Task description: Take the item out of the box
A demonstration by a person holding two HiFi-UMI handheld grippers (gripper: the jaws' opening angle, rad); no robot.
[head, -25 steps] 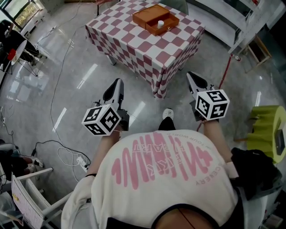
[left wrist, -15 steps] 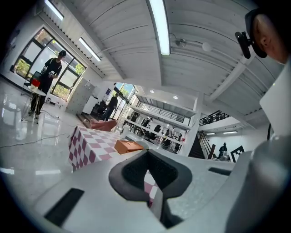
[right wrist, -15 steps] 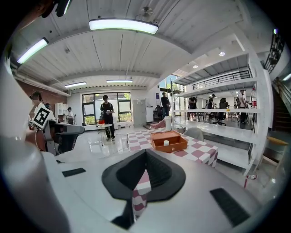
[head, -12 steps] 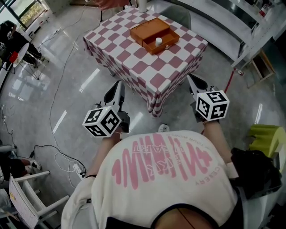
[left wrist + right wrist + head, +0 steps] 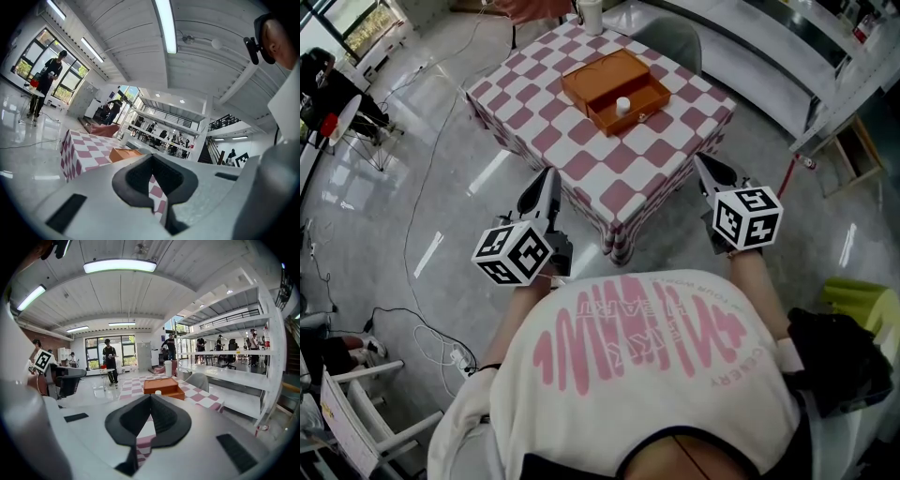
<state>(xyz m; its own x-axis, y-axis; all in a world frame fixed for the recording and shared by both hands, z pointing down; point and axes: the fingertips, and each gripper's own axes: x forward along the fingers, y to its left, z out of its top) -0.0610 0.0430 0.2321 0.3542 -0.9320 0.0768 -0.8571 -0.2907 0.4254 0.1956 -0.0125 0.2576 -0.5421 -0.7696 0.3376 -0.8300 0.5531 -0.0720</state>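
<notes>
An orange box (image 5: pixel 614 89) sits on a table with a red-and-white chequered cloth (image 5: pixel 572 141). Its front drawer part stands open and holds a small white item (image 5: pixel 622 105). My left gripper (image 5: pixel 547 184) hangs short of the table's near left edge, shut and empty. My right gripper (image 5: pixel 705 169) hovers by the near right corner, also shut and empty. Both are well short of the box. In the right gripper view the box (image 5: pixel 161 385) and the white item (image 5: pixel 158 392) lie straight beyond the jaws (image 5: pixel 150 397). The left gripper (image 5: pixel 151 157) looks level towards the box (image 5: pixel 124 153).
A white cup (image 5: pixel 591 14) stands at the table's far edge, with a grey chair (image 5: pixel 670 37) behind. Metal shelving (image 5: pixel 834 56) runs along the right. Cables (image 5: pixel 422 309) trail over the floor on the left. A yellow-green object (image 5: pixel 862 295) is at the right, and people stand far off.
The table and box have drawn closer and lower in the head view as the person walks towards them. Both grippers keep their pose, now level with the table's near corner.
</notes>
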